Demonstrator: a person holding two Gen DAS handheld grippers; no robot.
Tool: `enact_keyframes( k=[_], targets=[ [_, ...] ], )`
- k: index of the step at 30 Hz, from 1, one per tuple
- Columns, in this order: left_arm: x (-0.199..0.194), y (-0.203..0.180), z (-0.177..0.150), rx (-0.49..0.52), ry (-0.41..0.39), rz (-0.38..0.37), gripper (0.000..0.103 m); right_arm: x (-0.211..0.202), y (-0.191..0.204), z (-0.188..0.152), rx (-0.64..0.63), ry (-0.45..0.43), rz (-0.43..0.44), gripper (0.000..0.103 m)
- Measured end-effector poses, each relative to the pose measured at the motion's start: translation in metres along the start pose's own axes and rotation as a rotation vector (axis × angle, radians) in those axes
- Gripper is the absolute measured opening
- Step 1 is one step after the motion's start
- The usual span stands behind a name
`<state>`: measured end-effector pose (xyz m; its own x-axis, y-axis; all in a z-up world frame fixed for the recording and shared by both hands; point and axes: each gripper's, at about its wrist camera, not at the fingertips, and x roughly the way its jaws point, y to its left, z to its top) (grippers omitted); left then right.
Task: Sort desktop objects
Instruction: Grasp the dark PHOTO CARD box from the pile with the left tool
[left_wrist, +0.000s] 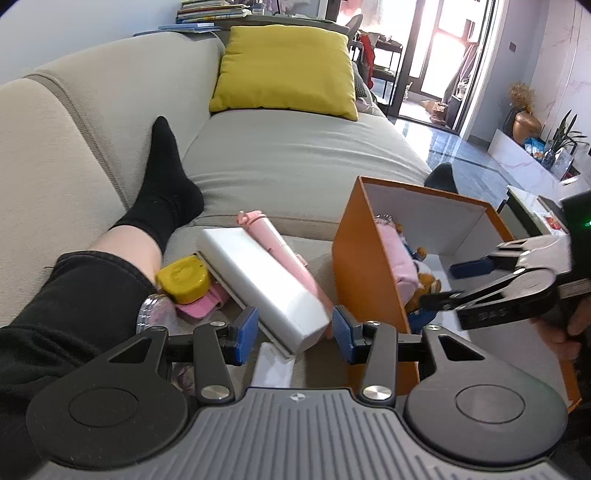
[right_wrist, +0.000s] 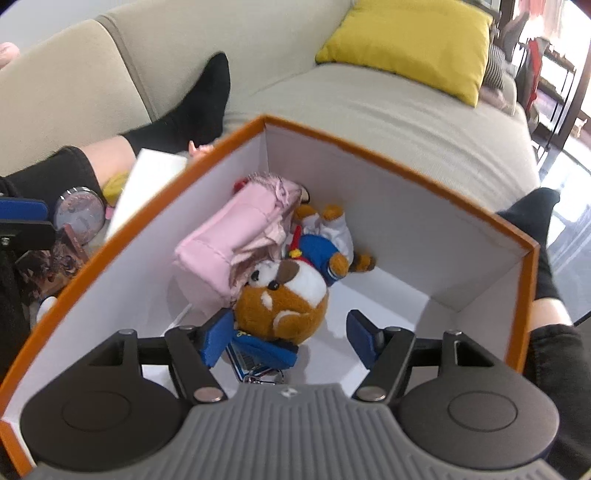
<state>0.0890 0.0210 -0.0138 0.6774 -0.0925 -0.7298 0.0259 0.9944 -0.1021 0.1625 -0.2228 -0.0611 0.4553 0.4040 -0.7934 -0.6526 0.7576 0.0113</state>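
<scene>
Both tongs are spread wide right now: your right tongs (right_wrist: 286, 334) sit down inside the orange box (right_wrist: 436, 184) with nothing pinched, and the stuffed bear (right_wrist: 284, 302) lies loose between the pads, one pad touching its side, so it looks like you've just dropped it off in there. It's resting against the pink pouch (right_wrist: 218, 254) already in the box, so soft stuff seems to be the theme of that bin. Your left tongs (left_wrist: 294, 330) are also released, hovering low over the sofa (left_wrist: 295, 155) with the near end of the white box (left_wrist: 266, 288) sitting right between the pads but not gripped. My guess is that's your next grab, and lining up on the narrow end makes sense since the long side looks too wide for the opening. The rest of the pile is still out on the cushion: a pink selfie stick (left_wrist: 266, 240) tucked beside the white box, a yellow tape measure (left_wrist: 183, 282) on top of a flat pink thing, and a clear round case (right_wrist: 77, 216) near your knee. As for writing, I can only see some embossed letters on the right tongs' arm in the left view, too blurry to read properly.
</scene>
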Motion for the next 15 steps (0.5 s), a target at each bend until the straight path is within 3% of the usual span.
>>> enact_keyframes(
  k=[5,11,15],
  targets=[
    [-0.008,0.012,-0.003,0.019,0.009,0.059,0.052,-0.033,0.006,0.004,0.011,-0.09,0.043,0.052],
    [-0.019,0.031,-0.004,0.016,0.009,0.111,0.052,-0.064,0.033,0.024,-0.021,-0.195,0.145,0.05],
    [-0.02,0.039,-0.009,0.029,0.042,0.107,0.052,-0.062,0.064,0.038,-0.105,-0.185,0.218,0.049]
  ],
)
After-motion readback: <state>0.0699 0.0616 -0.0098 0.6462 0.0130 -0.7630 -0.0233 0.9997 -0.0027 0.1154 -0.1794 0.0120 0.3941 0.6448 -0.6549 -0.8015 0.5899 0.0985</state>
